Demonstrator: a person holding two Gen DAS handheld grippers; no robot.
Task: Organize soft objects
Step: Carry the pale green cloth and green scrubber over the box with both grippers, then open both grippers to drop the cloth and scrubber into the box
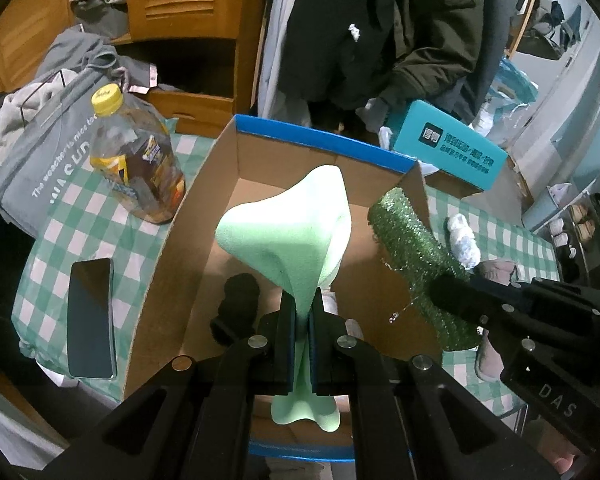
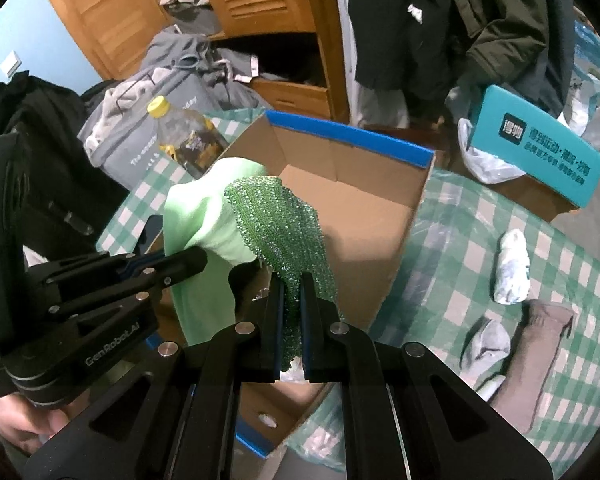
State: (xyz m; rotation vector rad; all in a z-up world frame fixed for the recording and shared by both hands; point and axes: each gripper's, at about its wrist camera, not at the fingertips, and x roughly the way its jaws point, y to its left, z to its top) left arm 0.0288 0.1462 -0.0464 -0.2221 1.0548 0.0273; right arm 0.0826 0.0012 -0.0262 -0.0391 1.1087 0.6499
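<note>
My left gripper (image 1: 303, 300) is shut on a pale green foam sponge (image 1: 288, 232) and holds it above the open cardboard box (image 1: 172, 264) with a blue rim. My right gripper (image 2: 291, 280) is shut on a glittery green scrub sponge (image 2: 280, 220), also over the box (image 2: 364, 216). In the left wrist view the right gripper (image 1: 444, 296) comes in from the right with the scrub sponge (image 1: 412, 256). In the right wrist view the left gripper (image 2: 180, 260) holds the foam sponge (image 2: 208, 220) just left of mine. A black soft object (image 1: 236, 304) lies in the box.
The box sits on a green checked cloth (image 2: 480, 240). A phone (image 1: 90, 316) and a yellow-capped bottle (image 1: 136, 160) lie left of it. A white crumpled bundle (image 2: 510, 268), grey cloth (image 2: 488, 344) and a brownish slipper (image 2: 540, 356) lie right. A teal box (image 2: 540, 148) stands behind.
</note>
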